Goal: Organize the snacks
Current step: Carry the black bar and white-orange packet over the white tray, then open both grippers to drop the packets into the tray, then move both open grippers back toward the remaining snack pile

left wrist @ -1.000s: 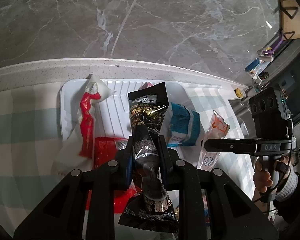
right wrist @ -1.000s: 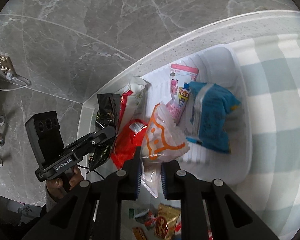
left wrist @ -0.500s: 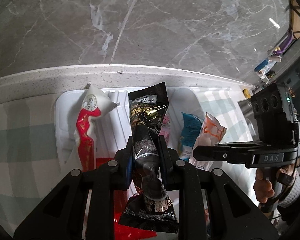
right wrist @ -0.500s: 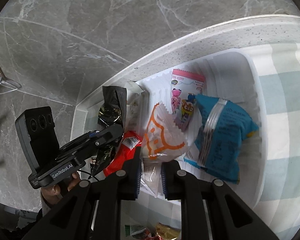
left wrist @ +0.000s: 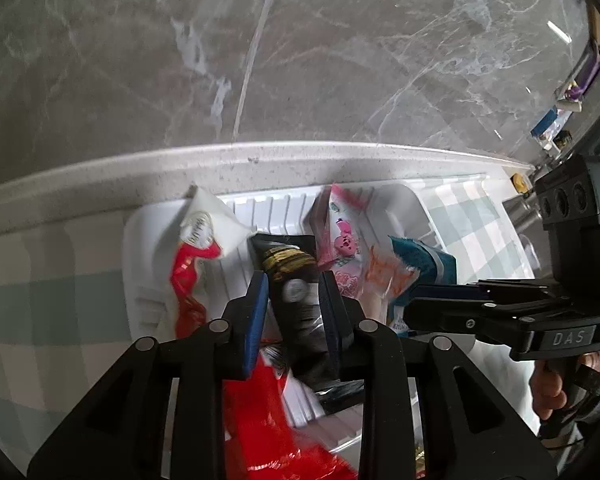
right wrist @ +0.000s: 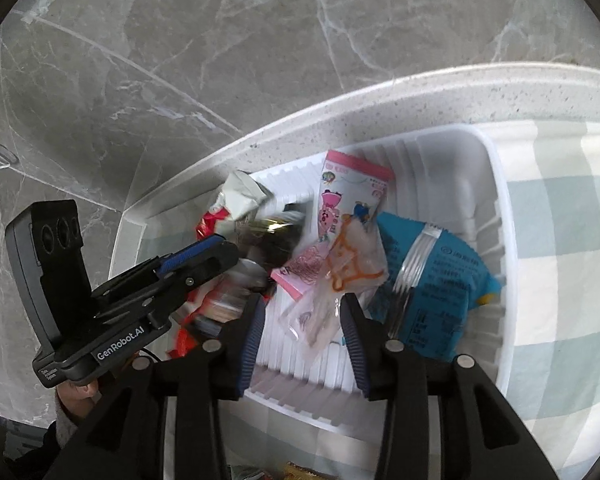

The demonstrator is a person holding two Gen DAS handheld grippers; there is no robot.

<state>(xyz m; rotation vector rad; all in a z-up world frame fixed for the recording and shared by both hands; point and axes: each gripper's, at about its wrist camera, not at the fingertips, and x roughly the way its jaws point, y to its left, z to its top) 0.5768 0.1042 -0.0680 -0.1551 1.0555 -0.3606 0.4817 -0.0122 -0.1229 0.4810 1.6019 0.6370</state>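
A white ribbed tray (right wrist: 500,208) (left wrist: 131,240) holds several snack packets. My left gripper (left wrist: 293,280) hangs over it with its jaws opening. The black packet (left wrist: 295,300) still stands between the fingers, blurred and slipping down, no longer pinched. My right gripper (right wrist: 304,304) is also opening. A clear packet with orange print (right wrist: 340,276) lies loose between its fingers on the tray floor, with gaps on both sides. Around them lie a blue packet (right wrist: 432,280), a pink cartoon packet (right wrist: 348,192), a red-and-white packet (left wrist: 195,248) and a red packet (left wrist: 259,412).
The tray sits on a green-checked cloth (right wrist: 560,280) against a speckled counter ledge (left wrist: 300,160) and a grey marble wall. Each gripper shows in the other's view, held by a hand (left wrist: 548,384). More snacks lie near the tray's front edge (right wrist: 295,472).
Both pairs of jaws have parted. The black packet has slid down between the left fingers, and the clear orange packet has dropped free of the right ones. Both grippers came closer to the tray.
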